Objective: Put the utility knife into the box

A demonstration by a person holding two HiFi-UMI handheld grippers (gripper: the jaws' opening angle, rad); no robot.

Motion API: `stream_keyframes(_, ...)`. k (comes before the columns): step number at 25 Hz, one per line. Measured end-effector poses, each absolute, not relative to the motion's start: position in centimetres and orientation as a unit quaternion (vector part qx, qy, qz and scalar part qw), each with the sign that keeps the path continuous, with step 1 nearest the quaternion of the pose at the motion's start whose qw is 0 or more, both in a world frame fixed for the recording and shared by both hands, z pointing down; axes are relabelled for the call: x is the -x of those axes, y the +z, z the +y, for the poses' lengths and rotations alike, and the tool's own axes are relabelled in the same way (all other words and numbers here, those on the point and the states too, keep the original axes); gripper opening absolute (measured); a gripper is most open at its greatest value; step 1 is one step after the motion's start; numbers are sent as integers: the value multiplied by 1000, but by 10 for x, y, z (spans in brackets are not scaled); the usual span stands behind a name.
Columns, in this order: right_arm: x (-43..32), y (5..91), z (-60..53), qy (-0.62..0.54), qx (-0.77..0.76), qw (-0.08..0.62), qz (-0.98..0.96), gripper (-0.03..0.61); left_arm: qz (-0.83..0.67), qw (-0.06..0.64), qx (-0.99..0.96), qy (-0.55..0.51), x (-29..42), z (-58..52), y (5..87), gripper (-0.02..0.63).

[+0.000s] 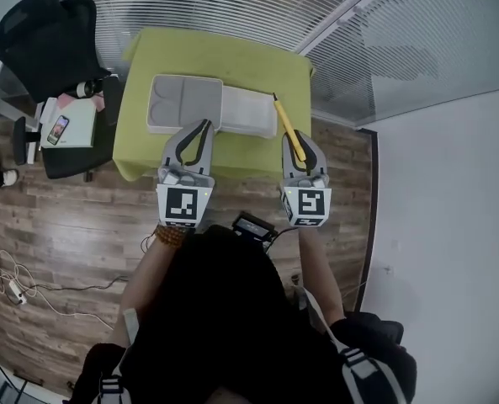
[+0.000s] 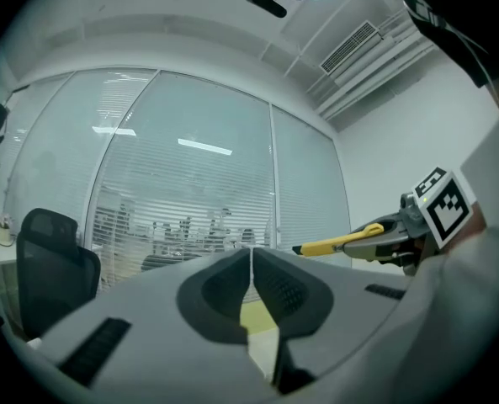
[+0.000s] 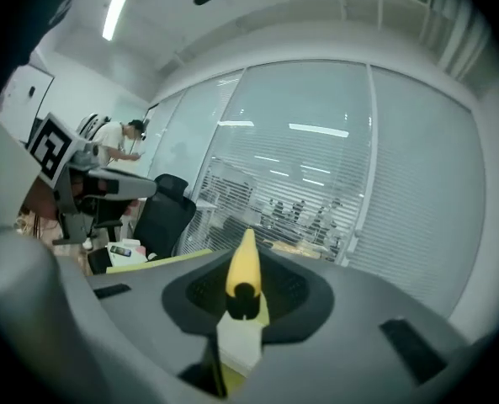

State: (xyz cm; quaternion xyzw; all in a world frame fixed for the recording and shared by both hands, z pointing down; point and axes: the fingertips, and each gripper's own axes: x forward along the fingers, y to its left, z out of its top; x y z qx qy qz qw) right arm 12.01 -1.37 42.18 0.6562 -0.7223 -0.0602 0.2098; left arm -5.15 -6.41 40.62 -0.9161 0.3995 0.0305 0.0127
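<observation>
A grey box lies open on the green table, its white half to the right. My right gripper is shut on a yellow utility knife, whose tip reaches over the table's right part beside the box. In the right gripper view the knife sticks out forward between the jaws. My left gripper hovers at the table's near edge in front of the box, jaws shut and empty. The left gripper view shows its tips meeting, with the knife off to the right.
A black office chair stands left of the table, and beside it a low stand holds a phone and papers. Glass walls with blinds close the far side. Cables lie on the wooden floor at left.
</observation>
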Motion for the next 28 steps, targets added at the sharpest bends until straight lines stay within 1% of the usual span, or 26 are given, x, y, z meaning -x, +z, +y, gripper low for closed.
stream_keyframes(6, -120, 426, -37, -43, -648, 215, -729, 64, 396, -2, 918, 24, 49, -72, 411, 21)
stream_keyframes(9, -126, 438, -50, -19, -644, 203, -737, 64, 404, 9, 915, 21, 51, -78, 413, 21)
stream_keyframes(16, -146, 450, -80, 5, -628, 193, -754, 64, 418, 2, 909, -4, 38, -95, 420, 21)
stream_keyframes(19, -148, 453, -94, 26, -613, 175, -770, 64, 427, 1, 904, -8, 34, -110, 419, 21)
stream_keyframes(28, -190, 467, -112, 44, -593, 182, -783, 64, 426, -16, 904, -15, -19, -137, 426, 21)
